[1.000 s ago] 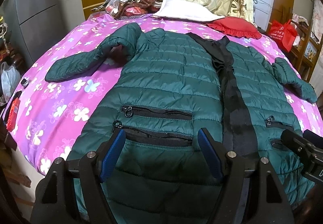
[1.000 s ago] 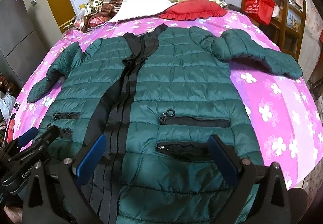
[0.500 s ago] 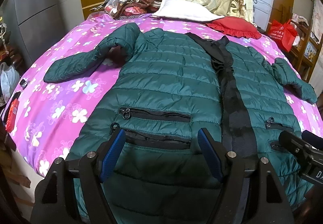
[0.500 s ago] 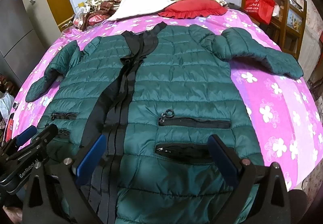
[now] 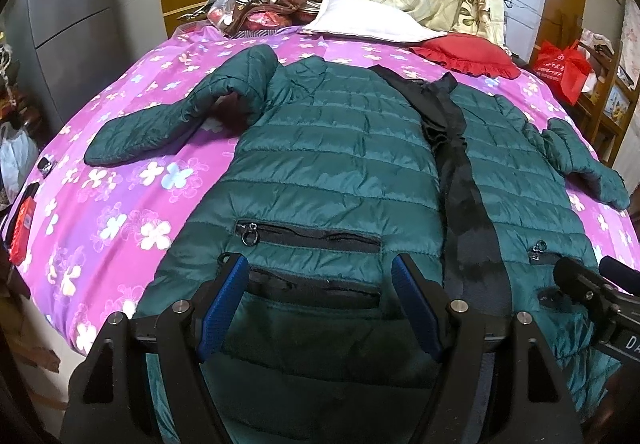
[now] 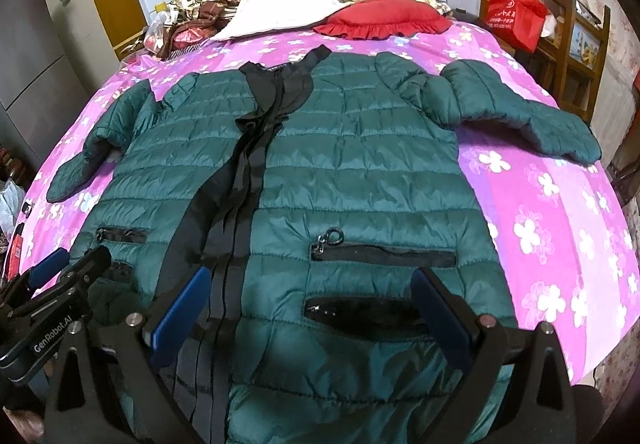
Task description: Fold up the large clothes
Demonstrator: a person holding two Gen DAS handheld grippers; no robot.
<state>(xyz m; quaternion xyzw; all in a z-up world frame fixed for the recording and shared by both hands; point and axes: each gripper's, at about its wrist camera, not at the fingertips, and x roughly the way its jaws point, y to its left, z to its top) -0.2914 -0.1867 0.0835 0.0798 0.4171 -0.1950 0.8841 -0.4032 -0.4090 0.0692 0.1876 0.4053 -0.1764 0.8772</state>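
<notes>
A dark green quilted puffer jacket [image 5: 340, 164] lies front up and spread flat on the bed, also in the right wrist view [image 6: 360, 172]. A black zipper band [image 5: 460, 184] runs down its middle. Both sleeves lie out to the sides: one [image 5: 172, 124] at the left, one [image 6: 520, 112] at the right. My left gripper [image 5: 320, 304] is open over the hem by the left zip pockets. My right gripper [image 6: 312, 320] is open over the hem by the right pockets. Both are empty.
The bed has a pink flowered sheet [image 5: 100, 212]. A white pillow [image 5: 368, 24], a red cushion [image 6: 380, 20] and piled fabric lie at its head. A red bag [image 6: 516, 16] and a wooden shelf stand at the right. A grey cabinet [image 5: 60, 4] stands at the left.
Both grippers have drawn back a little toward the hem, so the pockets sit slightly farther up in both views. The jacket has not moved. Both grippers stay open.
</notes>
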